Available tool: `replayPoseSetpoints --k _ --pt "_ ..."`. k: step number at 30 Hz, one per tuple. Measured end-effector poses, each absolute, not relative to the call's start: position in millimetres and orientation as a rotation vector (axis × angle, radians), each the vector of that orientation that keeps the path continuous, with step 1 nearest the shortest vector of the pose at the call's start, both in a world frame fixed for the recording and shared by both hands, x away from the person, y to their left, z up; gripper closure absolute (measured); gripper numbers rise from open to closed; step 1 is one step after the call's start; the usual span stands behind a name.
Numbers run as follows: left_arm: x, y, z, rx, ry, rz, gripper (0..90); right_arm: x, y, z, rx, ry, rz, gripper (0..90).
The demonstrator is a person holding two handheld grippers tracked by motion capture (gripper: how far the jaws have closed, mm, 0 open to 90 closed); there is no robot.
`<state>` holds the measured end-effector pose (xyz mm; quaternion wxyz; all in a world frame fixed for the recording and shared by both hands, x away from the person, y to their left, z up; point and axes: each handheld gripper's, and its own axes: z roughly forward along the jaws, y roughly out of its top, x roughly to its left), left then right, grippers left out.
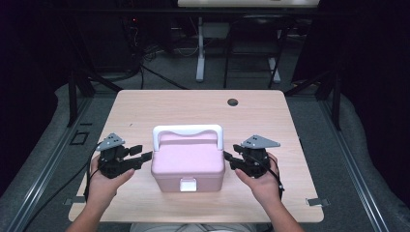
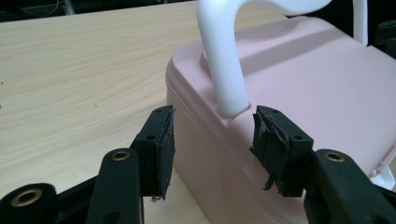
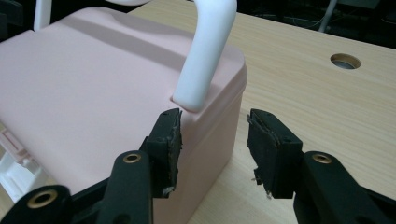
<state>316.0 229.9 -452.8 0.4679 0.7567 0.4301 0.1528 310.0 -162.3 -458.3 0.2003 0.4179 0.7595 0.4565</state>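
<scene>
The pink box (image 1: 187,162) is lying crosswise, latch (image 1: 188,184) facing the person, both grippers (image 1: 141,156) (image 1: 229,159) gaping empty beside its ends.

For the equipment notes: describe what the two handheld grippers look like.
Both the left gripper and the right gripper are black, two-jawed, with worn, frayed black pads and brass-coloured pivot rings. Each carries a grey three-cornered plate on top and trails a black cable.

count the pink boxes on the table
1. The pink box sits near the table's front edge, between the left gripper and the right gripper, its white handle raised. Nothing suggests another is hidden.
</scene>
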Motion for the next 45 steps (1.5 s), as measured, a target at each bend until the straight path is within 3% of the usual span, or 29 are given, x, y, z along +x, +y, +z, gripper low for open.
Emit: replayPoseSetpoints --k 14,27,45 --pt "338.6 214.6 -447.8 1.834 1.04 0.348 47.4 331.8 -152.0 -450.6 1.176 2.139 1.347 51.6" --pt "342.8 201.0 -455.7 1.846 1.005 0.34 56.5 344.8 -144.2 -456.4 1.178 2.145 1.422 52.8" --pt "333.8 203.8 -454.8 1.855 0.969 0.417 69.5 333.2 -142.5 -457.3 1.097 2.132 1.391 70.1"
